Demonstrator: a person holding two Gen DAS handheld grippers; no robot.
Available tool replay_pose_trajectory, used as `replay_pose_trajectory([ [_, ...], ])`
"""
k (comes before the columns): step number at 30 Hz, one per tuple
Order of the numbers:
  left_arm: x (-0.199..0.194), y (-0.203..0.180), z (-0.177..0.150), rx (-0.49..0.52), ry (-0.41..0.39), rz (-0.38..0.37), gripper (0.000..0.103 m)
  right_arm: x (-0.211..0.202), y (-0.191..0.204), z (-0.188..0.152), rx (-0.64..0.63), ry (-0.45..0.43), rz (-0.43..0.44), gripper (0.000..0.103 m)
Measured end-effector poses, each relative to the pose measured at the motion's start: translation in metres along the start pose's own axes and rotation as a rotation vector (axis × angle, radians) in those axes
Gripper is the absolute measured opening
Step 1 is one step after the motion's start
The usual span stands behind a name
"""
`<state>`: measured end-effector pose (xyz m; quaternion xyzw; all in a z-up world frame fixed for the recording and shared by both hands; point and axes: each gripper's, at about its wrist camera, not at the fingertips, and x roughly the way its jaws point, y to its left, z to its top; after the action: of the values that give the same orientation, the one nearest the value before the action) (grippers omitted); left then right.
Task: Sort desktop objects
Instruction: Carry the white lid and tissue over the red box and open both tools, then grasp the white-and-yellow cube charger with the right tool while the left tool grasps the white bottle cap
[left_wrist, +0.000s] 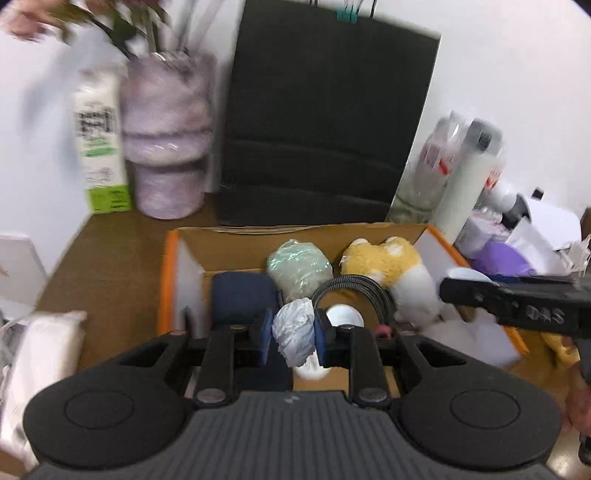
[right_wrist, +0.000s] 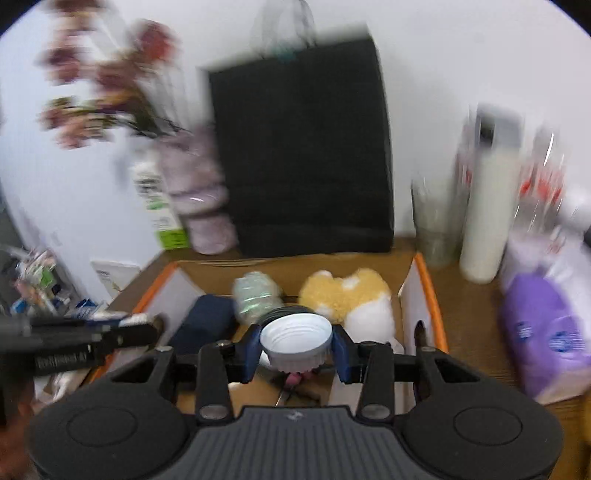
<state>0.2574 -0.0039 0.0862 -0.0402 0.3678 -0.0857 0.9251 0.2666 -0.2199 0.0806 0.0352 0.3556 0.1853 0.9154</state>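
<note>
My left gripper (left_wrist: 293, 334) is shut on a crumpled grey-white wad (left_wrist: 295, 328) and hangs over the open cardboard box (left_wrist: 166, 280). My right gripper (right_wrist: 295, 349) is shut on a white ribbed cap (right_wrist: 295, 341), hollow side up, above the same box (right_wrist: 428, 295). Inside the box lie a yellow-and-white plush toy (left_wrist: 391, 269) (right_wrist: 351, 295), a pale green wrapped bundle (left_wrist: 299, 269) (right_wrist: 256, 295), a navy pouch (left_wrist: 242, 295) (right_wrist: 207, 321) and a coiled black cable (left_wrist: 354, 288). The right gripper's body (left_wrist: 517, 306) shows at the right of the left wrist view.
A black paper bag (left_wrist: 325, 122) stands against the wall behind the box. Left of it are a lilac vase with flowers (left_wrist: 166, 140) and a green-and-white carton (left_wrist: 99, 147). Right of the box stand a white bottle (right_wrist: 487, 210), a glass and a purple pack (right_wrist: 543, 332).
</note>
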Motion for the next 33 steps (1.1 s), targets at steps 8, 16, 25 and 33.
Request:
replay_pose_trajectory([
  [8, 0.073, 0.007, 0.022, -0.038, 0.077, 0.048, 0.045, 0.08, 0.001, 0.014, -0.117, 0.077, -0.165, 0.049],
  [16, 0.031, 0.004, 0.021, -0.015, 0.006, 0.05, 0.07, 0.049, 0.001, 0.017, -0.13, 0.03, -0.162, 0.063],
  [25, -0.052, 0.004, -0.026, -0.085, -0.049, 0.155, 0.077, -0.022, -0.006, -0.032, -0.046, 0.024, -0.134, 0.075],
  [33, -0.154, -0.015, -0.162, -0.12, -0.167, 0.049, 0.095, -0.109, 0.016, -0.152, -0.033, -0.071, -0.094, 0.081],
])
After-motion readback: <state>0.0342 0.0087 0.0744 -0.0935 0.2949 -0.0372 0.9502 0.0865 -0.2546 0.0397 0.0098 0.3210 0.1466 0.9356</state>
